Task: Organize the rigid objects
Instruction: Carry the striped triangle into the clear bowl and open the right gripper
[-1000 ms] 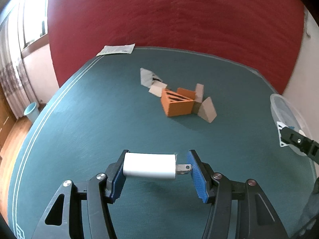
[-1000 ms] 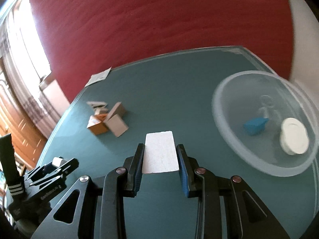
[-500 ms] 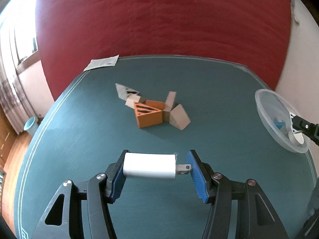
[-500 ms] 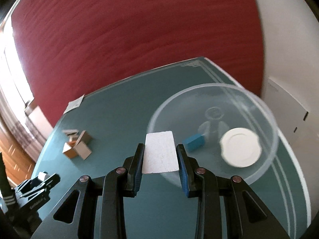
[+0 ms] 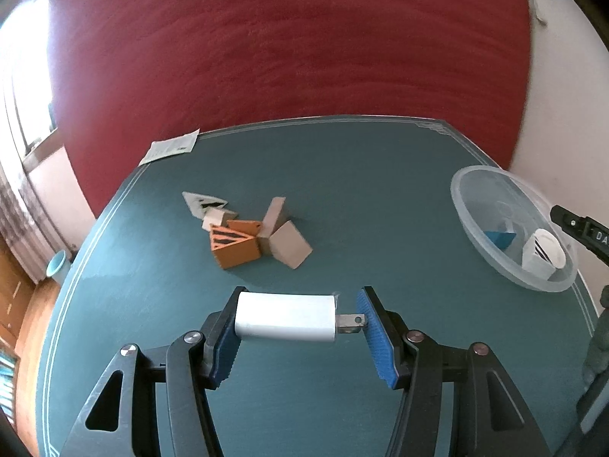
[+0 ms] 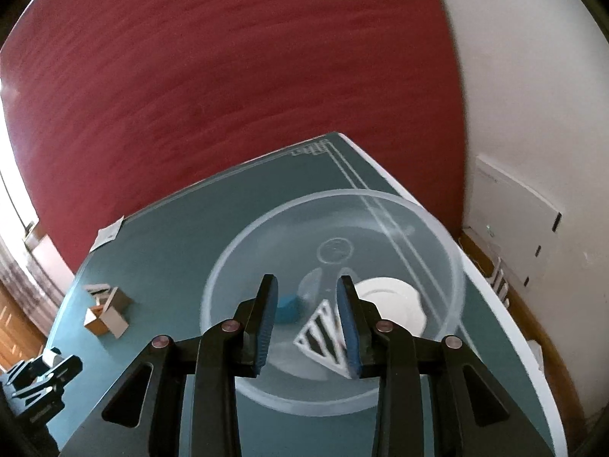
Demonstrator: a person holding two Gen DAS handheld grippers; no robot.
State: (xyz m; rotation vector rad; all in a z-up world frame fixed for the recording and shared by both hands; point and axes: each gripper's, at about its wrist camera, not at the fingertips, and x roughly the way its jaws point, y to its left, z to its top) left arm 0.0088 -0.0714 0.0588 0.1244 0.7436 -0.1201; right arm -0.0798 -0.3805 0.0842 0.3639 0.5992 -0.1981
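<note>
bowl [image 6: 437,224] holds 3 pieces; right gripper [image 6: 306,320] has just opened, wedge [image 6: 323,337] dropping in. left gripper [image 5: 300,327] clamps charger [image 5: 285,318]; pile [image 5: 247,236] at 11 o'clock remains.

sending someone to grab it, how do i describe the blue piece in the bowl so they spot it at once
Find the clear plastic bowl at the right edge of the green table. Inside lie three pieces: a white disc, a white striped wedge and the blue block beside them. It is the only blue, unstriped one.
</note>
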